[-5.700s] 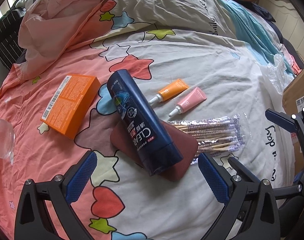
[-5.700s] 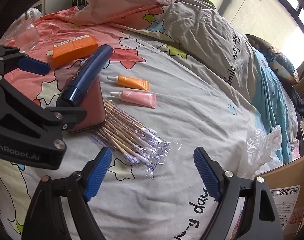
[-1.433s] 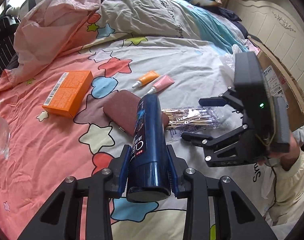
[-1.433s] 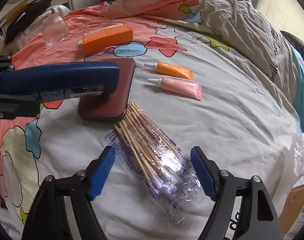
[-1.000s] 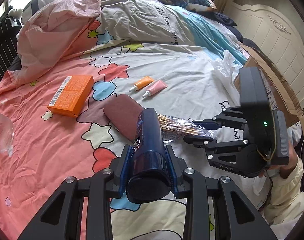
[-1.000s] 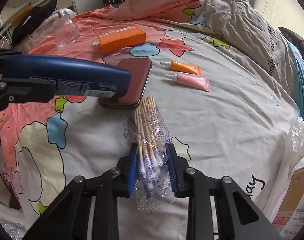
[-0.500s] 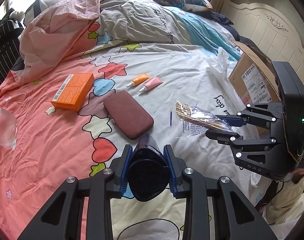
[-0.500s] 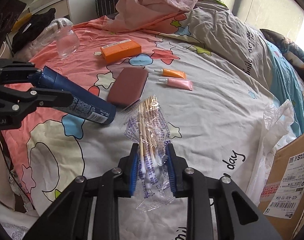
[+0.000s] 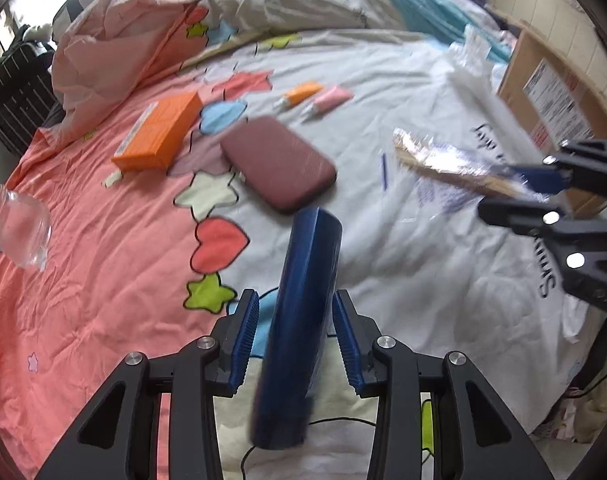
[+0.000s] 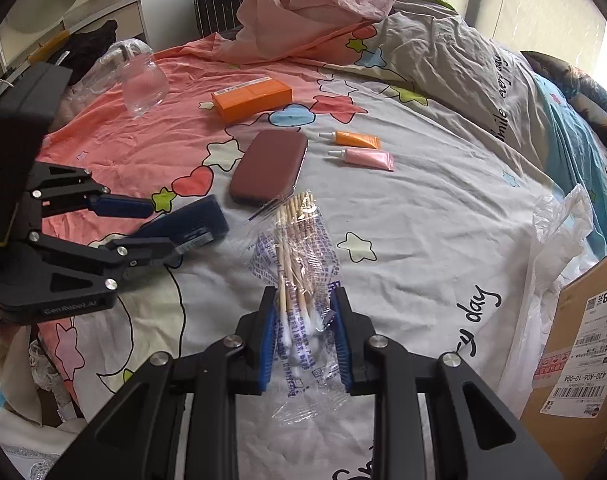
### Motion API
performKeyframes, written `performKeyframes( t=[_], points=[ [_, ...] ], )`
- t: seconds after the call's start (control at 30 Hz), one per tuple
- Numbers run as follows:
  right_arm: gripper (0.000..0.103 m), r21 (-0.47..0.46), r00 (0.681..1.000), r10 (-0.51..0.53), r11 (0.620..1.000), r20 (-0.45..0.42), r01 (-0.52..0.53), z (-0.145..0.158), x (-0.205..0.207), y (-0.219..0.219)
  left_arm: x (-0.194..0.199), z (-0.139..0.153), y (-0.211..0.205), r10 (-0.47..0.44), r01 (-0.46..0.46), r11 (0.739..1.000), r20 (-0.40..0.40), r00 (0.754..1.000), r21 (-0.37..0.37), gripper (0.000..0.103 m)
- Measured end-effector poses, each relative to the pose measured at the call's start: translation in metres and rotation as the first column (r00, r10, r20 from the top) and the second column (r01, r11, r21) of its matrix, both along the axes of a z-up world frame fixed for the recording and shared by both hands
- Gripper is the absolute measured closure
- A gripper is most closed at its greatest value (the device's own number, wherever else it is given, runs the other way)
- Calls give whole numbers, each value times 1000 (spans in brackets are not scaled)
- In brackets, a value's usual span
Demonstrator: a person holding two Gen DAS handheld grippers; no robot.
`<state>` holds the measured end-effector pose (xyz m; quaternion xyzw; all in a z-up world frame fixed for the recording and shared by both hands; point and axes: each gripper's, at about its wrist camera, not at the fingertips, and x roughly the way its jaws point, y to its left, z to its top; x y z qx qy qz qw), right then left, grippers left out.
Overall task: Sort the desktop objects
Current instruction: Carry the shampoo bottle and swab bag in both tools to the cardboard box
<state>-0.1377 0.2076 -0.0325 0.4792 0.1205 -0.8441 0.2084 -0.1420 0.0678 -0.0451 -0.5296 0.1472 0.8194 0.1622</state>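
Observation:
A dark blue shampoo bottle (image 9: 299,360) lies lengthwise between the pads of my left gripper (image 9: 295,304), low over the bedspread near the front edge. The jaws are opening, and a gap shows between the left pad and the bottle. The right wrist view shows the same bottle (image 10: 195,220) at the left gripper (image 10: 159,232). My right gripper (image 10: 303,308) is shut on a clear pack of cotton swabs (image 10: 299,240), held above the bed. On the spread lie an orange box (image 9: 159,136), a maroon case (image 9: 279,164), an orange tube (image 9: 303,94) and a pink tube (image 9: 329,100).
A glass jar (image 9: 19,228) lies at the left edge of the bed. A cardboard box (image 9: 551,100) lined with a plastic bag (image 10: 555,240) stands at the right. A thin blue stick (image 9: 383,172) lies beside the case. Rumpled pink bedding (image 10: 311,12) is piled at the back.
My left gripper has sunk toward the bed with the bottle, and its jaws have widened off it. The bottle has tipped forward. My right gripper still holds the lifted swab pack.

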Motion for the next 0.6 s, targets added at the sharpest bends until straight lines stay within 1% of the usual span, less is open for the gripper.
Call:
performKeyframes(
  t=[0.03,0.1,0.2,0.27,0.33,0.43,0.6],
  points=[
    [79,-2,1000,2,1000,4,-2,-2,1,0,0,-6,0,-10,9,1000,15,1000,9,63],
    [78,-6,1000,3,1000,11,-3,-4,1,0,-1,-18,-2,3,-4,1000,44,999,21,63],
    [78,-8,1000,1,1000,22,-1,-9,2,0,-1,-28,-3,12,-14,999,64,998,34,63],
    [78,-8,1000,-3,1000,25,3,-10,1,1,0,-28,-4,14,-16,999,57,998,35,63],
    [78,-12,1000,-6,1000,25,7,-10,1,2,2,-26,-4,9,-10,1000,45,999,28,66],
    [78,-15,1000,-7,1000,23,8,-10,2,3,6,-23,-3,-3,2,1000,30,1000,19,67],
    [78,-11,1000,-5,1000,20,5,-10,4,1,8,-15,-4,-1,0,999,18,1000,38,68]
  ],
)
